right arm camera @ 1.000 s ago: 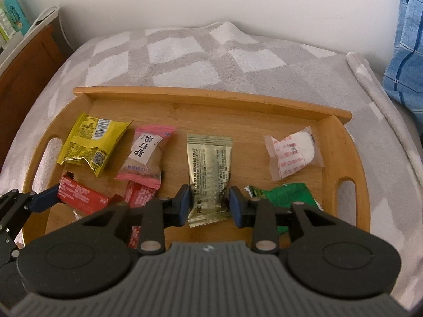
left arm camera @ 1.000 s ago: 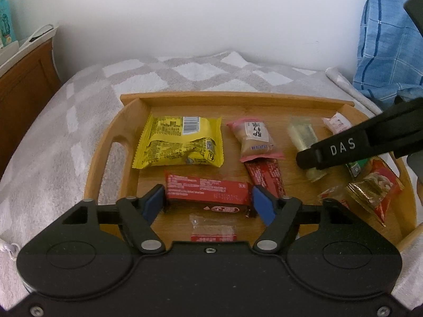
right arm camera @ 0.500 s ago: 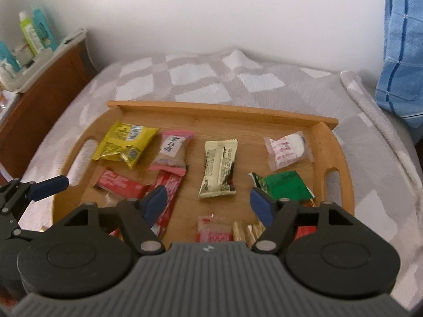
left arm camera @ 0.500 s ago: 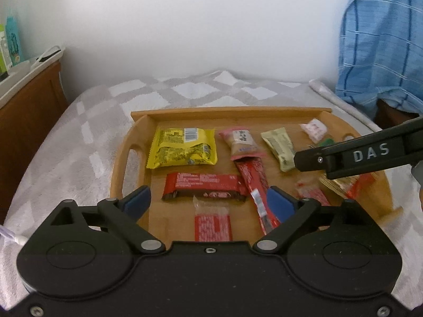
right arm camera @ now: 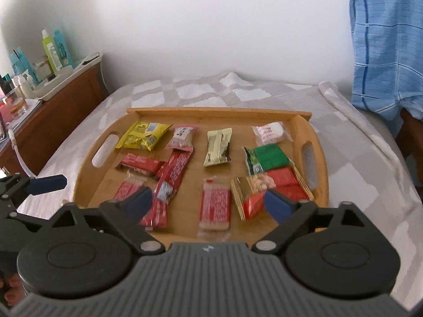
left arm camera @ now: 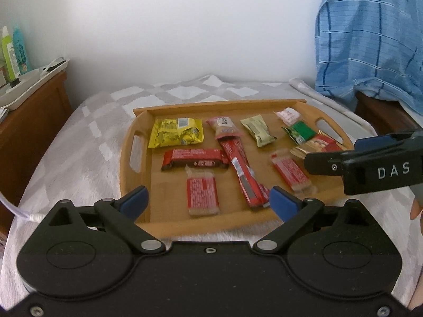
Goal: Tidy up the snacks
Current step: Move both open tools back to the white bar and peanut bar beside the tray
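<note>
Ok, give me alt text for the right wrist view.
A wooden tray on a grey-and-white checked blanket holds about a dozen wrapped snacks, including a yellow packet and a green packet. The right gripper is in front, jaws opening, nothing between them.

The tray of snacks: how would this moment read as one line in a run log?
left tongs: opening, empty | right tongs: opening, empty | snacks: all lying on wooden tray | tray: on checked blanket

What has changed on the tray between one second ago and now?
Both grippers let go and drew back from the wooden tray. The left gripper released the red bar; the right gripper released the pale green packet. Both jaws are opening, with nothing between them. The snacks lie where they were.
</note>
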Tool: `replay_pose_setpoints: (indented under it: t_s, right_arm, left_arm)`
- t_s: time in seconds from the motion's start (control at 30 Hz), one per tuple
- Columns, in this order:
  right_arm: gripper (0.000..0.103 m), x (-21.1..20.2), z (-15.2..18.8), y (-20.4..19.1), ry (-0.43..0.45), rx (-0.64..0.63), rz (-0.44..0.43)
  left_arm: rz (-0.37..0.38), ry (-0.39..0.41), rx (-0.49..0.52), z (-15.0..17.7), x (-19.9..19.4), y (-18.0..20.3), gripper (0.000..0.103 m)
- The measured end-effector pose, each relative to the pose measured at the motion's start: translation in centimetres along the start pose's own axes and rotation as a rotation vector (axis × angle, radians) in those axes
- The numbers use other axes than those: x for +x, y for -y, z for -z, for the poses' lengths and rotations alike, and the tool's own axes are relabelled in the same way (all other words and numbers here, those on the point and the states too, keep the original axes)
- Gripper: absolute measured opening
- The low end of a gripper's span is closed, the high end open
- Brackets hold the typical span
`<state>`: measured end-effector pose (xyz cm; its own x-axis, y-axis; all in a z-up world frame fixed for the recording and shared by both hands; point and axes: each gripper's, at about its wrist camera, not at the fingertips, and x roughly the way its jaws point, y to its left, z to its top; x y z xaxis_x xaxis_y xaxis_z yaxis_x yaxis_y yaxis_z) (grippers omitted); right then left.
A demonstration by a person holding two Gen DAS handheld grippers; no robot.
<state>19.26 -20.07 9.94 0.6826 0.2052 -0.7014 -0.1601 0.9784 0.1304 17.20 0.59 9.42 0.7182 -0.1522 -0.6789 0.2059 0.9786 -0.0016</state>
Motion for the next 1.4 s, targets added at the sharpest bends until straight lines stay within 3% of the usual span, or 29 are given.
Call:
replay_pose_setpoints:
  t_s: [0.27,0.53,0.83,1.1,1.27,1.4]
  right_arm:
    - [0.103,-1.8,4.0,0.3,0.060,0.031,0.012]
    - [0.103,-3.1,6.6,0.9,0.156,0.071,0.031]
    - [0.103,-3.1,8.3,1.7,0.136,0.099,0.028]
    - [0.103,-2.7,9.7,2.3,0.099,0.122,0.040]
    - [0.103,-2.5,10.2,2.4,0.093,0.131,0.046]
    - [0.103,-2.5,10.4,2.2,0.108,0.138,0.045]
  left_arm:
    - [-0.001,-0.014,0.020,3.3,-1.7,0.8,0.099]
    - [0.011,-0.046,-0.024,5.6,-2.0,0.9,0.099]
    - [0.011,-0.073,-0.026,7.8,-1.2,1.4,0.099]
    - [0.038,-0.092,-0.054,9.1,-0.3,1.8,0.083]
    - [0.036,-0.063,-0.042,9.2,-0.1,2.2,0.079]
    - [0.077,-0.038,-0.097,8.7,0.1,1.8,0.079]
